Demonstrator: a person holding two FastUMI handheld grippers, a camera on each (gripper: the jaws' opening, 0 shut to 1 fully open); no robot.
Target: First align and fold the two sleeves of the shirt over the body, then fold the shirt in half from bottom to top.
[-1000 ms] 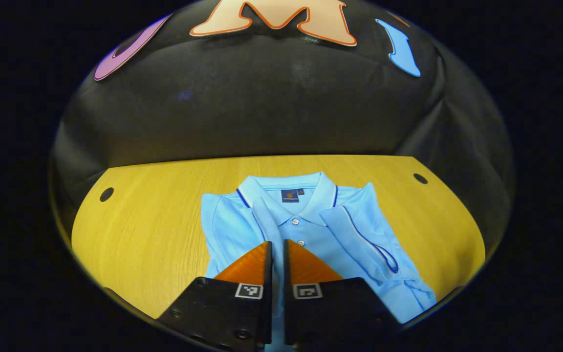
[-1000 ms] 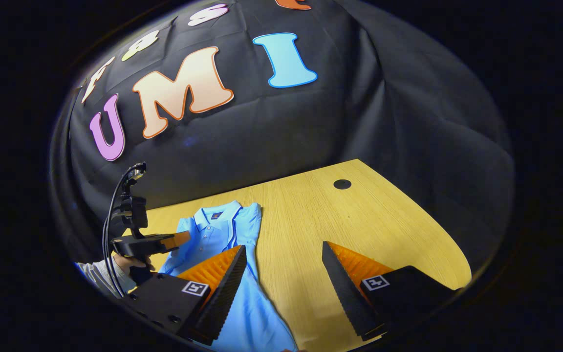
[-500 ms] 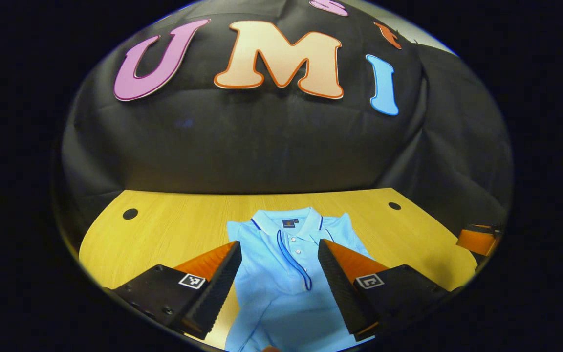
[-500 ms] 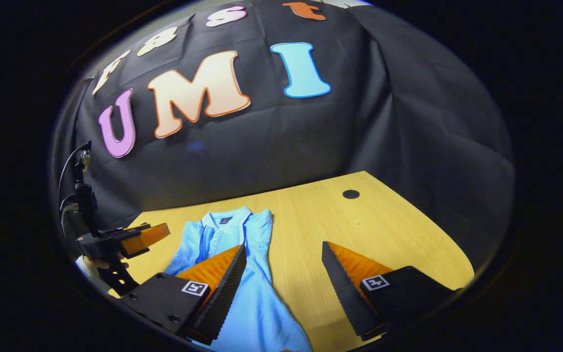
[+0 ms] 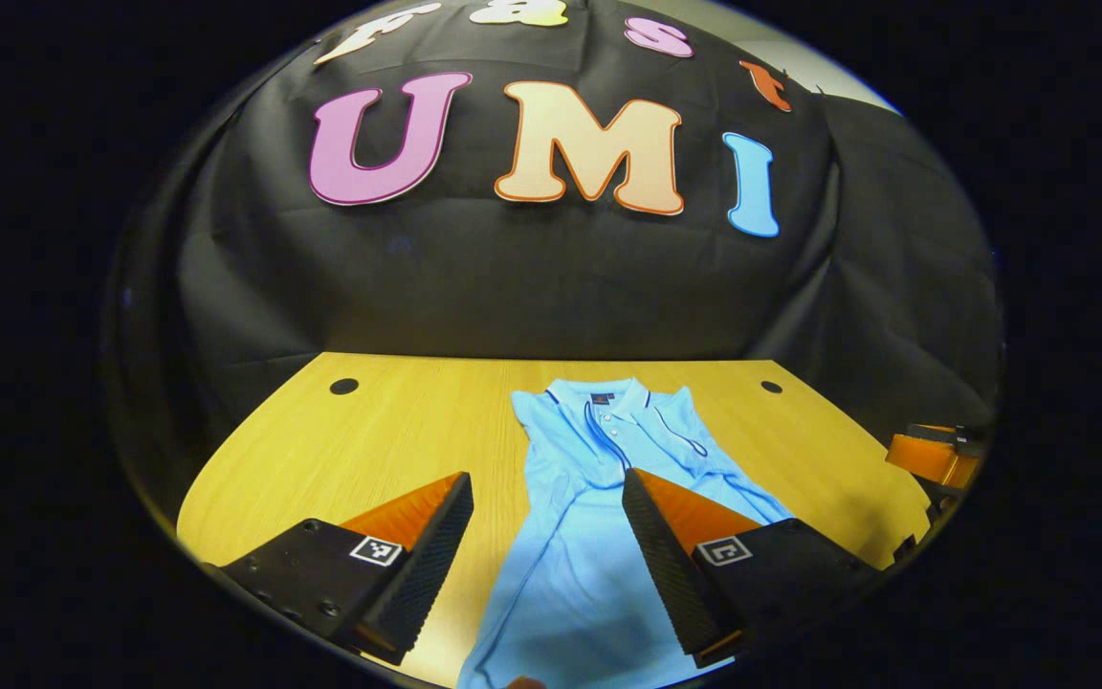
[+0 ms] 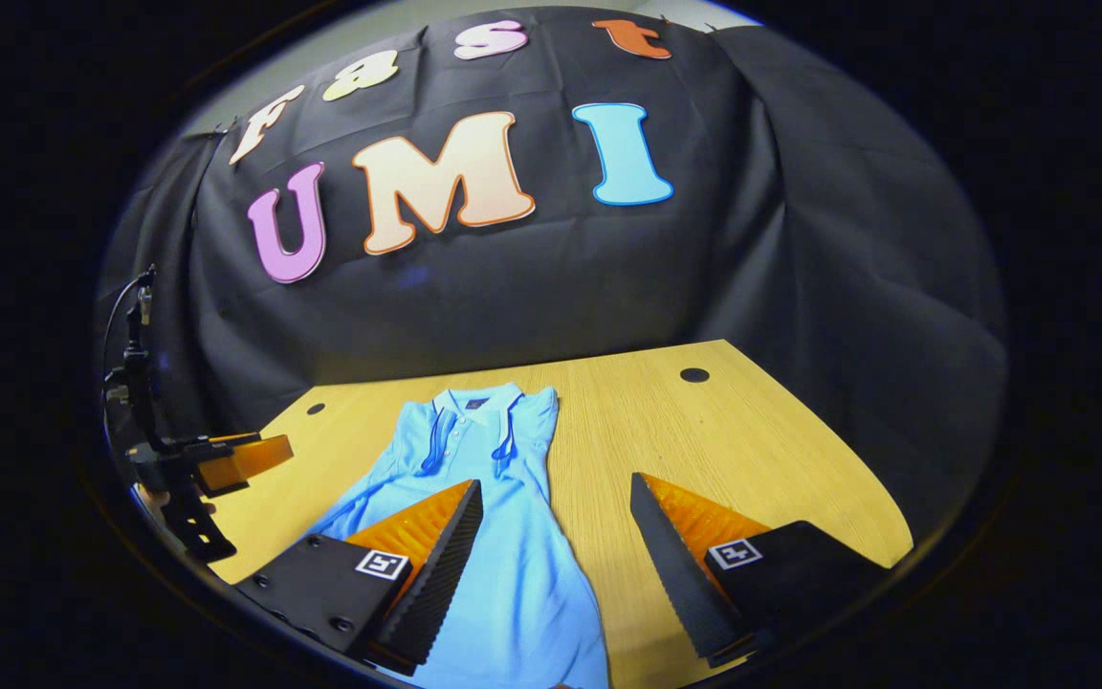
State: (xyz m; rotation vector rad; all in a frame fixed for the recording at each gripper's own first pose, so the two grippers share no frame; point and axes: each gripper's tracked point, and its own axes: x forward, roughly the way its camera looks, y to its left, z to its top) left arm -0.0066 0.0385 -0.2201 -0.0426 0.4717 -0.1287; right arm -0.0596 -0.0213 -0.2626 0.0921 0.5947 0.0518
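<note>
Light-blue cotton-looking polo shirt (image 5: 599,507) with dark-blue piping lay flat on the yellow wood-grain table (image 5: 398,431), collar toward the black cloth wall (image 5: 532,287) and hem toward the cameras. Both short sleeves were folded inward over the body, their piped edges lying near the buttoned placket, so the garment formed a long narrow strip. In the right gripper view the same shirt (image 6: 503,545) ran from the collar near the wall down to the near edge of the table (image 6: 752,450).

The left gripper (image 5: 547,498) hung above the lower half of the shirt with its jaws spread wide and nothing between them; one finger sat over bare wood, the other over the cloth. The right gripper (image 6: 556,502) was likewise wide apart and held nothing, its one finger above the shirt's body and the other above bare table beside it. In that view the left gripper (image 6: 226,459) also appeared farther off at the shirt's other side, raised off the table.

Small dark round holes (image 5: 343,387) marked the table's far corners. No container stood on it.
</note>
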